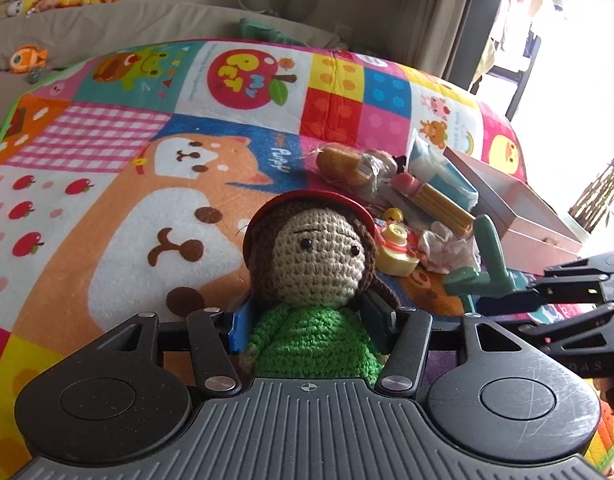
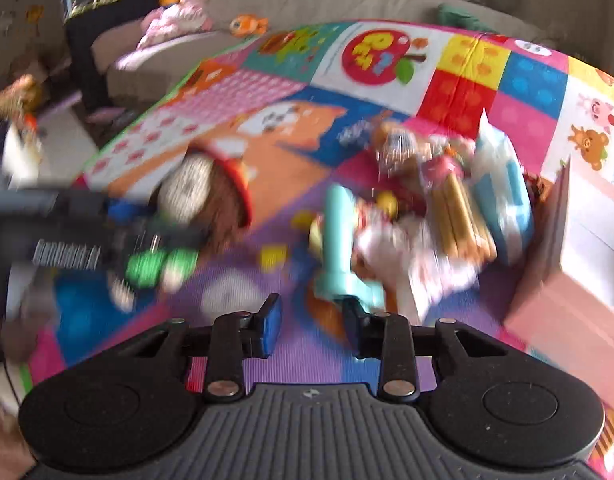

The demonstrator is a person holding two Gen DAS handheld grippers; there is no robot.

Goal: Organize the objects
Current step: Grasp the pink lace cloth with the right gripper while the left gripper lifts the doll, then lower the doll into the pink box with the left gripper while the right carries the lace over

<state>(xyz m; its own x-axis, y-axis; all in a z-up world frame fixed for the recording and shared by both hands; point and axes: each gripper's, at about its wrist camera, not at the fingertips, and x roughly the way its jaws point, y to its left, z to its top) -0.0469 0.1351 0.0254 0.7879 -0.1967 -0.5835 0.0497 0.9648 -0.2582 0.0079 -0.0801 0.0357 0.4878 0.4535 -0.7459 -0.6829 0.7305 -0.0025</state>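
A crochet doll (image 1: 307, 256) with a red cap and green body sits upright between the pads of my left gripper (image 1: 307, 312), which is shut on its body. The blurred right wrist view shows the same doll (image 2: 203, 196) at the left, with the left gripper (image 2: 107, 220) around it. A teal plastic toy (image 1: 487, 264) stands at the tips of my right gripper (image 1: 507, 298). In the right wrist view the right gripper (image 2: 313, 312) has its jaws a narrow gap apart with purple mat showing between them. There the teal toy (image 2: 339, 240) touches only the right fingertip.
A colourful play mat (image 1: 147, 140) covers the floor. A pile lies on it: a bag of bread rolls (image 1: 351, 168), a pack of yellow sticks (image 1: 443, 204), a yellow toy camera (image 1: 395, 248) and a white cloth (image 1: 447, 248). An open pink box (image 1: 519, 208) stands at the right. A beige sofa (image 1: 107, 24) is behind.
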